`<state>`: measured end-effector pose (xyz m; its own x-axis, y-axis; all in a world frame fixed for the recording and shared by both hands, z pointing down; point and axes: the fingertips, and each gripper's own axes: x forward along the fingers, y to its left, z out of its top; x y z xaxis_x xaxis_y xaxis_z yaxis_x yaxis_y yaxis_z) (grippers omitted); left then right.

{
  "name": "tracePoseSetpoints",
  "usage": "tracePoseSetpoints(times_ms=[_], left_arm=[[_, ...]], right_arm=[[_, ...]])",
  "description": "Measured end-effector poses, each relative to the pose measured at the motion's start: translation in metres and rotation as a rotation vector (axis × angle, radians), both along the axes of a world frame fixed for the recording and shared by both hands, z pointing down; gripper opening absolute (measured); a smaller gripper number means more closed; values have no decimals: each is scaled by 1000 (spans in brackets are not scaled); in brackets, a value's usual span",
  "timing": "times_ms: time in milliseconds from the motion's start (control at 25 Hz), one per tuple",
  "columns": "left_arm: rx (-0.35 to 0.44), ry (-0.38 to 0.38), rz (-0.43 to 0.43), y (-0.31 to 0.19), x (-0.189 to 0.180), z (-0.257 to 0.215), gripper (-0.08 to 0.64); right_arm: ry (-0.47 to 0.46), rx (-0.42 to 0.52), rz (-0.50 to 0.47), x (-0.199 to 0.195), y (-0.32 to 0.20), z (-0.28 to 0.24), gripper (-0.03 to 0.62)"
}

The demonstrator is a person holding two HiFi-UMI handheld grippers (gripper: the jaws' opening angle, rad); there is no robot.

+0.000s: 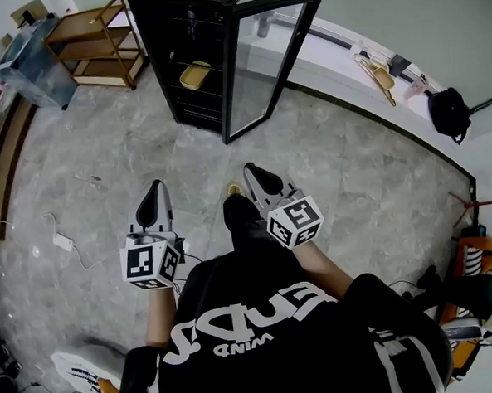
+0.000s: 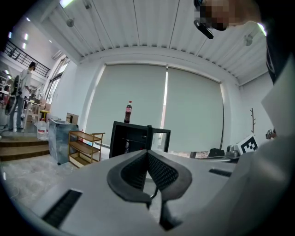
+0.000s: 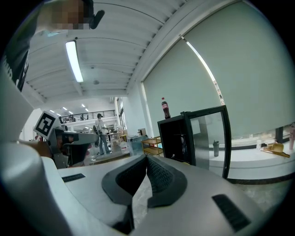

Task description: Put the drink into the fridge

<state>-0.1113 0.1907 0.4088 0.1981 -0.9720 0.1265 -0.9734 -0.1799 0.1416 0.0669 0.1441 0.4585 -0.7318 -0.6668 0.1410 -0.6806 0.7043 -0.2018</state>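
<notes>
The drink, a cola bottle [image 2: 128, 112] with a red cap, stands upright on top of the black fridge [image 2: 129, 140], and the right gripper view shows the bottle [image 3: 165, 109] there too. The fridge [image 1: 190, 66] is across the floor ahead of me, its glass door [image 1: 271, 65] swung open to the right. My left gripper [image 1: 152, 199] and right gripper [image 1: 257, 176] are held level side by side, well short of the fridge. The left gripper [image 2: 148, 152] is shut with nothing in it. The right gripper [image 3: 147, 157] is also shut and empty.
A wooden shelf unit [image 1: 99, 43] and a blue-grey bin [image 1: 33, 51] stand left of the fridge. A white counter [image 1: 346, 61] with small items runs behind it on the right, and a black bag [image 1: 449, 111] sits further along. A cable with an adapter [image 1: 63, 242] lies on the floor at left.
</notes>
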Motion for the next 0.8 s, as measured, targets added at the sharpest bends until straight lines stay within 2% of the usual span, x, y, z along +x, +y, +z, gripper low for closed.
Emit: tracePoseSetpoints(times_ms=[240, 800], left_arm=[[-3, 6, -16, -54, -10, -9, 8], [28, 8, -51, -176, -2, -39, 8]], right_arm=[[5, 8, -17, -8, -62, -14, 23], [-31, 39, -64, -10, -188, -49, 23]])
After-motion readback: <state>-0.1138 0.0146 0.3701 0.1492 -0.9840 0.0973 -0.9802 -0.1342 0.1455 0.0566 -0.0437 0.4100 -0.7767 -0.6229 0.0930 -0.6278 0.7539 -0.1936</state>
